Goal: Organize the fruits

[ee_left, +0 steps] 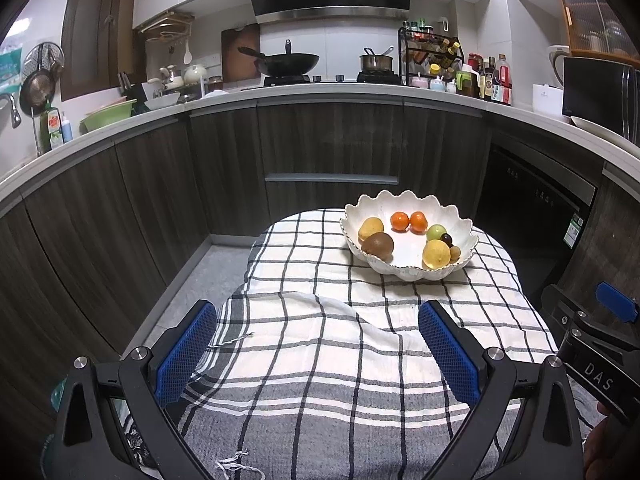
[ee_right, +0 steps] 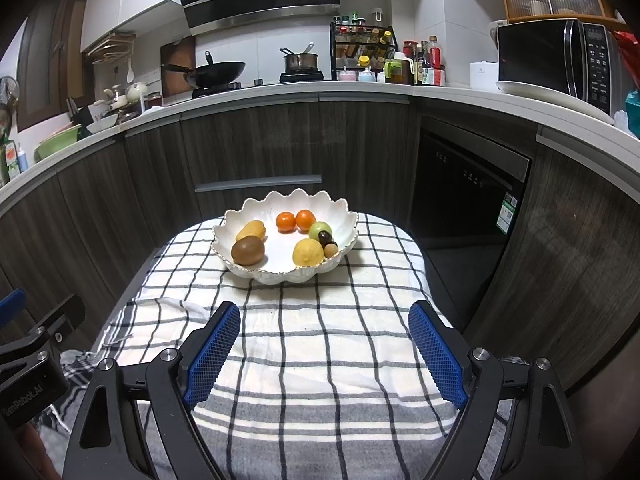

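Observation:
A white scalloped bowl [ee_left: 460, 216] [ee_right: 240, 216] stands at the far end of a small table under a checked cloth [ee_left: 320, 340] [ee_right: 320, 340]. It holds two oranges [ee_left: 400, 221] [ee_right: 286, 222], a brown kiwi [ee_left: 378, 245] [ee_right: 248, 251], a yellow fruit [ee_left: 371, 228] [ee_right: 251, 230], a lemon [ee_left: 436, 254] [ee_right: 308, 253], a green fruit [ee_left: 435, 232] [ee_right: 319, 229] and small dark and tan fruits. My left gripper [ee_left: 318, 320] is open and empty, well short of the bowl. My right gripper [ee_right: 324, 324] is open and empty, also short of the bowl.
Dark wood kitchen cabinets [ee_left: 332, 140] curve around the table. The counter carries a wok [ee_left: 288, 62], a pot [ee_left: 376, 62], a bottle rack [ee_left: 432, 56] and a microwave [ee_right: 556, 60]. A dishwasher [ee_right: 464, 184] stands to the right. The right gripper's body shows in the left wrist view [ee_left: 592, 340].

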The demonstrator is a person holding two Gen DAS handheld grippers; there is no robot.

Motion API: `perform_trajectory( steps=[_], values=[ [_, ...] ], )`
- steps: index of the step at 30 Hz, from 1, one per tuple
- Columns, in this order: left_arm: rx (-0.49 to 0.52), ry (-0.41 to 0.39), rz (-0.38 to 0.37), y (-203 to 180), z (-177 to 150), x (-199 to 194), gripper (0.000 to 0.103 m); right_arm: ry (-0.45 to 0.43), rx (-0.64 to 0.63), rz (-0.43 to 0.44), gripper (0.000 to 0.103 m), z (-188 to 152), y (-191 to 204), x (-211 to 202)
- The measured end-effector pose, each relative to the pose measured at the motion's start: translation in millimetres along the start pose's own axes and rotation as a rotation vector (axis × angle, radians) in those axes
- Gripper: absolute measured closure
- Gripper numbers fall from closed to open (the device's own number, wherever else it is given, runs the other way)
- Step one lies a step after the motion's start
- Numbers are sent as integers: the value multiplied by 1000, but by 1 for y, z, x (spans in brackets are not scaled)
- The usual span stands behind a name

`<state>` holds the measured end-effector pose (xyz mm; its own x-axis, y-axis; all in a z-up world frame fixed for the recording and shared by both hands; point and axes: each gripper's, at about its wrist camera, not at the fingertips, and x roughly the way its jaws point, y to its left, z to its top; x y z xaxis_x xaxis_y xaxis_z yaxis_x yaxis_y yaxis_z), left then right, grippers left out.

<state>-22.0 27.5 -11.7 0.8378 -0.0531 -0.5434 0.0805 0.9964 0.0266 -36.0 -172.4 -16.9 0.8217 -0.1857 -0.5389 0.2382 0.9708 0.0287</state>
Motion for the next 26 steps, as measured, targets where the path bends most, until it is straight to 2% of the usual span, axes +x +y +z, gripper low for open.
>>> perform_trajectory(
  steps=[26],
  values=[
    [10, 1, -4, 0, -1, 2, 0, 11, 2, -3, 16, -4, 0, 5]
  ],
)
